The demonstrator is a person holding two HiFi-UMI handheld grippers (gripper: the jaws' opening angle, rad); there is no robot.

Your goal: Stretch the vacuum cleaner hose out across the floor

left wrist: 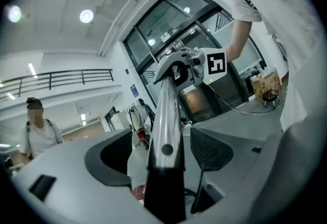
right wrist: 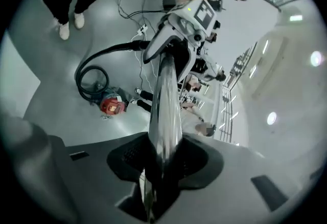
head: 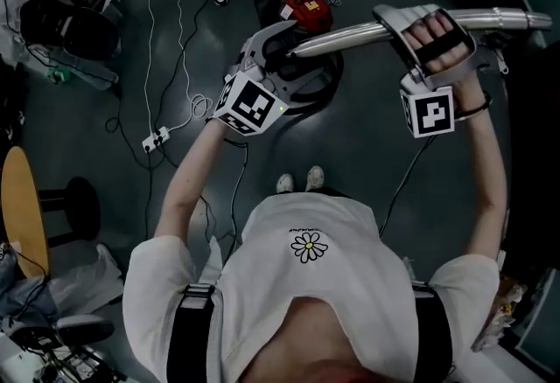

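We are wearing a white short-sleeved T-shirt (head: 350, 224) that is carrying a small daisy print (head: 308, 247) under a line of tiny lettering. Two broad black straps (head: 194, 329) are lying over the shirt, one at each shoulder, and white shoes (head: 300, 180) are showing below. A black strap is crossing our right hand (head: 435, 42). The left gripper (head: 282, 45) and the right gripper (head: 395, 27) are showing grey shells, and each is bearing a cube (head: 251, 105) with black-and-white square markers. A dark cable (head: 402, 184) is hanging from the right one.
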